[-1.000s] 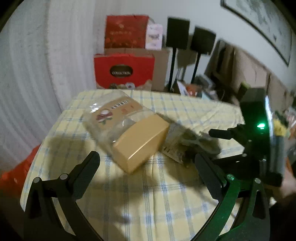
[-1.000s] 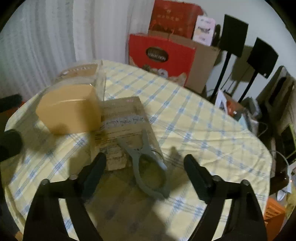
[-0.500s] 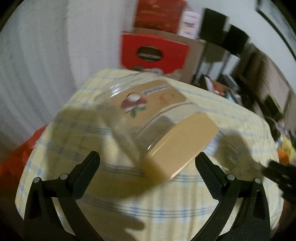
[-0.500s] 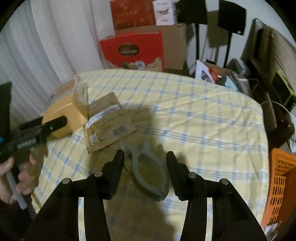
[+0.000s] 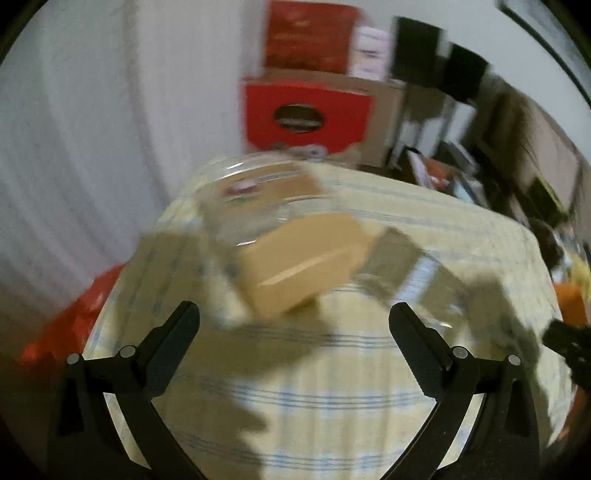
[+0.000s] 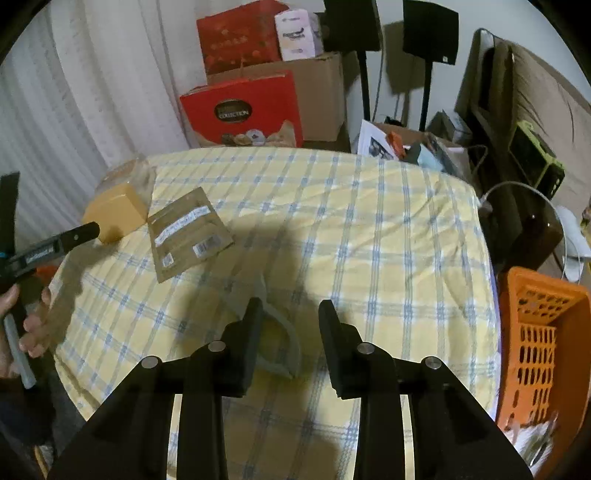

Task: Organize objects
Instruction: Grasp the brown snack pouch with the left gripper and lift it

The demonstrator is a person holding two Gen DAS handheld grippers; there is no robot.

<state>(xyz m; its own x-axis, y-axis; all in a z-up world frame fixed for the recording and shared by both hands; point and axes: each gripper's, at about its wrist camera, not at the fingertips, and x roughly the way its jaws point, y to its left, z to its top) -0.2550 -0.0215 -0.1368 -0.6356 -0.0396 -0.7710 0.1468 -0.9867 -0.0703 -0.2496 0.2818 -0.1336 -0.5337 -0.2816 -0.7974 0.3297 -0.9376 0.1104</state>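
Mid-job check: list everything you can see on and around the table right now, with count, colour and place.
Table: one, yellow cloth with blue checks, centre.
Clear jar: one, tan lid, lying on its side at the table's left edge.
Flat packet: one, brown with white labels, beside the jar's lid.
Grey clip: one, grey, on the cloth between the right gripper's fingers.
Gift boxes: two, red, stacked with a cardboard carton behind the table.
Speakers on stands: two, black, back wall.
Crate: one, orange, right of the table.
Left gripper: black, fingers wide apart, facing the jar.
Right gripper: black, fingers closing, over the clip; grip unclear.
Hand: one, holding the left gripper.
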